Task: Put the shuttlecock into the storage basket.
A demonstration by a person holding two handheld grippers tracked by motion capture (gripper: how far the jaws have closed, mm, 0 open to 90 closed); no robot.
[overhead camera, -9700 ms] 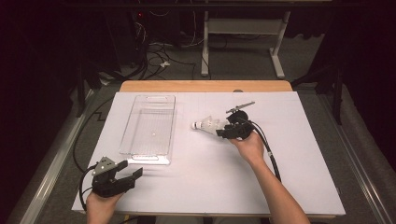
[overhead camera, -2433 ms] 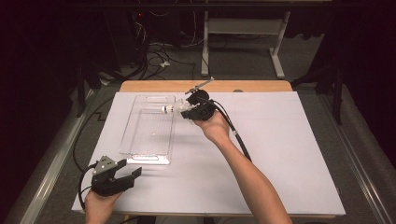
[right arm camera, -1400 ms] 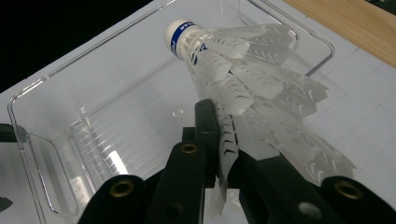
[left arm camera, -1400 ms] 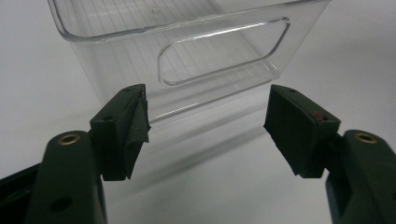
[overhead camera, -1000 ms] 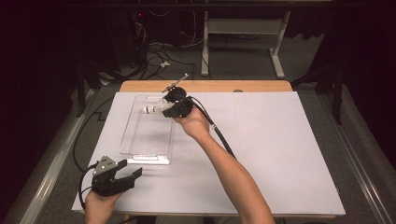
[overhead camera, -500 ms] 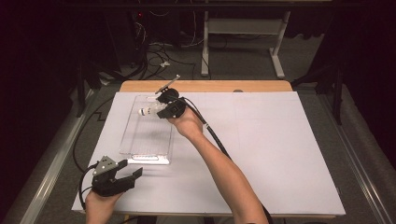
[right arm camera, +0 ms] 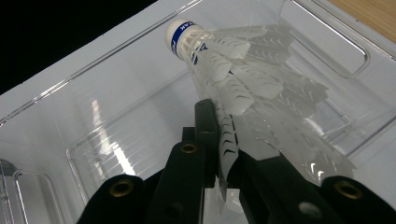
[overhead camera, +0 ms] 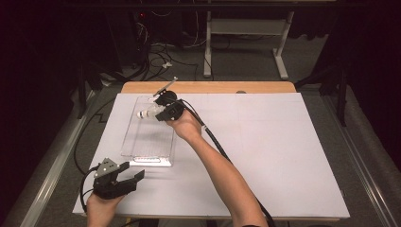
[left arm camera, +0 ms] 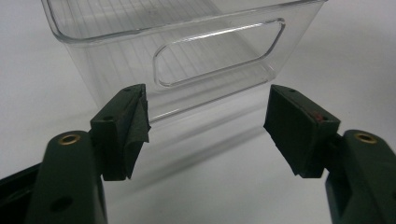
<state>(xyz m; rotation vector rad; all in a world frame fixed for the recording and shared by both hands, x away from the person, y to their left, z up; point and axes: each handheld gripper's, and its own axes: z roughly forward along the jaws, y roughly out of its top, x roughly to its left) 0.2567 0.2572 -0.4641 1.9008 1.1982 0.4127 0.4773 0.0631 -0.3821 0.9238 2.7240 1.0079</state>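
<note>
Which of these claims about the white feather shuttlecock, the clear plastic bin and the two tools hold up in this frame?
1. The right tool is shut on the white feather shuttlecock. True.
2. The shuttlecock lies on the white table cover. False: it is held over the clear plastic bin.
3. The left tool stands open, holding nothing. True.
4. The left tool grips the bin's handle cutout. False: its jaws are short of the bin.
5. The shuttlecock's cork tip bears a blue band. True.
</note>
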